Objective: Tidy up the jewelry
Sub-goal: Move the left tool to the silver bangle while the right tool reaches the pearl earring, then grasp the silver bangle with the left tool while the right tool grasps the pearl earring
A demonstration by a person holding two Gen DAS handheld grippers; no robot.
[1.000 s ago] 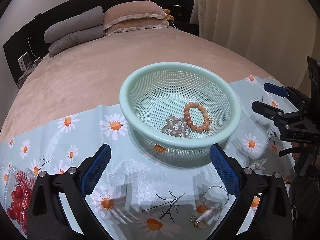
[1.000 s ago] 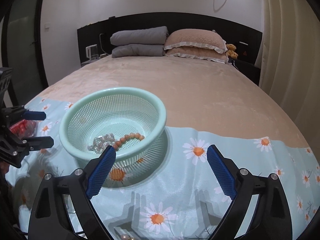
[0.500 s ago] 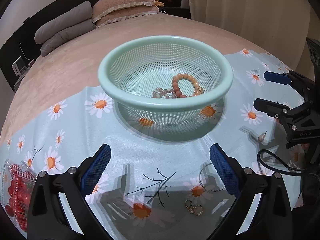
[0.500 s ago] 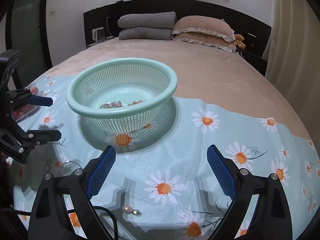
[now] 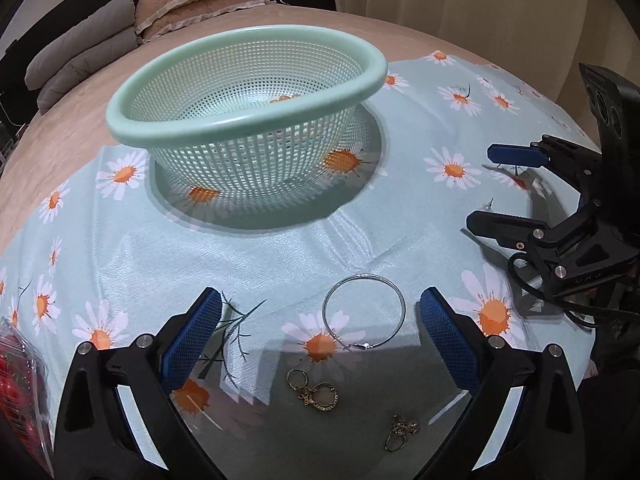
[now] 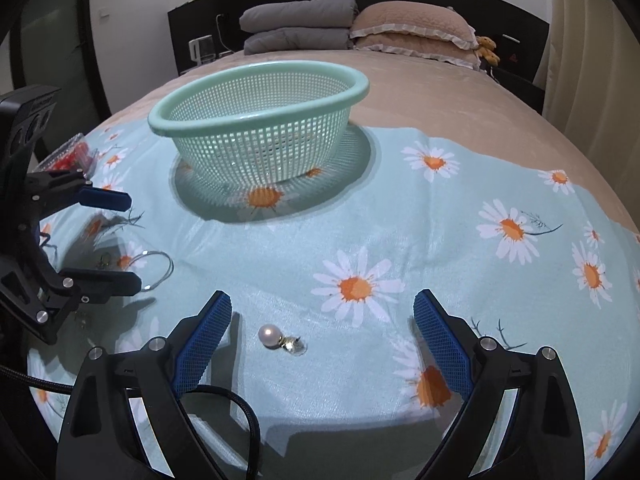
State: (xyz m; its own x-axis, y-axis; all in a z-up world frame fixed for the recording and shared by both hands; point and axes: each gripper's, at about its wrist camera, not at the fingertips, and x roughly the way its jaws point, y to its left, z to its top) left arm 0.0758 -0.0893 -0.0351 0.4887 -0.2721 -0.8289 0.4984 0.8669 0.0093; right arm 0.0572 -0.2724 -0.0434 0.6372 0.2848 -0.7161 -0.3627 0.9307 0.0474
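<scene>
A mint-green mesh basket (image 5: 172, 126) (image 6: 356, 92) stands on a daisy-print cloth; its contents are mostly hidden by the rim. My left gripper (image 5: 320, 336) is open and low over the cloth, with a thin silver hoop (image 5: 362, 280) between its fingers. A gold chain piece (image 5: 314, 390) and a small gold clasp (image 5: 400, 436) lie nearer the camera. My right gripper (image 6: 322, 338) is open, low over a pearl earring (image 6: 269, 336) on the cloth. Each gripper shows in the other's view, the right one (image 5: 492, 192) and the left one (image 6: 116, 240).
A clear box of red items (image 5: 16, 384) (image 6: 70, 154) sits at the cloth's left edge. Beyond the cloth (image 6: 460, 248) is a tan bedspread with pillows (image 6: 408, 28) at the headboard. A curtain (image 5: 480, 8) hangs on the right. A black cable (image 6: 240, 420) trails by my right gripper.
Both grippers have dropped lower and pulled back from the basket toward the near cloth. The hoop now lies between the left fingers and the pearl earring between the right fingers.
</scene>
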